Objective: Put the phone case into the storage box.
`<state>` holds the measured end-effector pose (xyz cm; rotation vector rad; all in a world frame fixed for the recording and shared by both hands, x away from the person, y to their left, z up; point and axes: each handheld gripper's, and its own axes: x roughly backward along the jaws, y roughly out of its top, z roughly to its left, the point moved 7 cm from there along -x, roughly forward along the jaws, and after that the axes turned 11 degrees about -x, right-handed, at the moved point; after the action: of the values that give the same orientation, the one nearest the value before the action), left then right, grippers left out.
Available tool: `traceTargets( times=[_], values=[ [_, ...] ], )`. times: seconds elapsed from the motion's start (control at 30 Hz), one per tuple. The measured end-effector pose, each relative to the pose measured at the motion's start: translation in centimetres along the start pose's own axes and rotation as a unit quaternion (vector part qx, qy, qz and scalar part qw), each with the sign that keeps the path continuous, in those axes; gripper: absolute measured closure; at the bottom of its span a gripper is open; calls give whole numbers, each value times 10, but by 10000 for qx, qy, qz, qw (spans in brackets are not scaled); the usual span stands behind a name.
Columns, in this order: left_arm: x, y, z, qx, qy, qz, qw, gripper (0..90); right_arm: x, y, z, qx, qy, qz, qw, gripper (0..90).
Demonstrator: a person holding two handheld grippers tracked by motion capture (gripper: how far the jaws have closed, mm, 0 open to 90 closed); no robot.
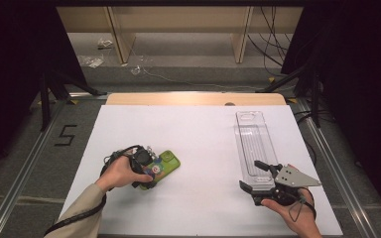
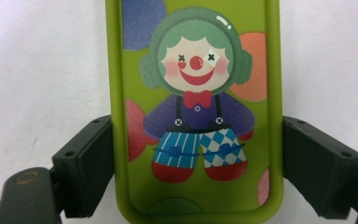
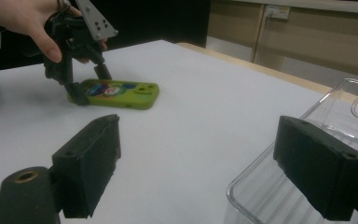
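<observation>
From the high view we see the green phone case [image 1: 164, 163] lying flat on the white table [image 1: 203, 144], left of centre, with the left gripper [image 1: 146, 173] over its near end. The right gripper [image 1: 258, 181] sits at the near end of the clear plastic tray [image 1: 252, 141], jaws spread.

In the left gripper view, both jaws stand against the case's long edges [image 2: 193, 112], seemingly touching them.

In the right gripper view, the jaws gape wide, the tray's corner [image 3: 261, 186] between them.

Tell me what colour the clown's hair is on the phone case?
Green, on the lime-green phone case; the left gripper view shows it best.
</observation>
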<state>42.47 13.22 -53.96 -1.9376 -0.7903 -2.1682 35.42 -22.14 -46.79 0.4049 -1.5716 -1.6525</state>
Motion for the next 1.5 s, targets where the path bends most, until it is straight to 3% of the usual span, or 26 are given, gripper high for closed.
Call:
traceTargets(
  times=[0.7, 0.97, 1.17, 1.5],
  values=[
    [2, -2, -1, 42, 58, -129, 9999, 162, 0, 1, 1, -9, -4, -22, 10000, 158],
    [12, 3, -3, 39, 212, -422, 9989, 162, -1, 3, 2, -14, 10, -51, 10000, 158],
    [19, 7, -4, 118, 292, -724, 9969, 163, -1, 3, 2, -36, 16, -48, 10000, 157],
    [25, 11, -6, 268, 482, -1279, 9903, 162, -4, 5, 6, -54, 31, -91, 9999, 157]
  ],
)
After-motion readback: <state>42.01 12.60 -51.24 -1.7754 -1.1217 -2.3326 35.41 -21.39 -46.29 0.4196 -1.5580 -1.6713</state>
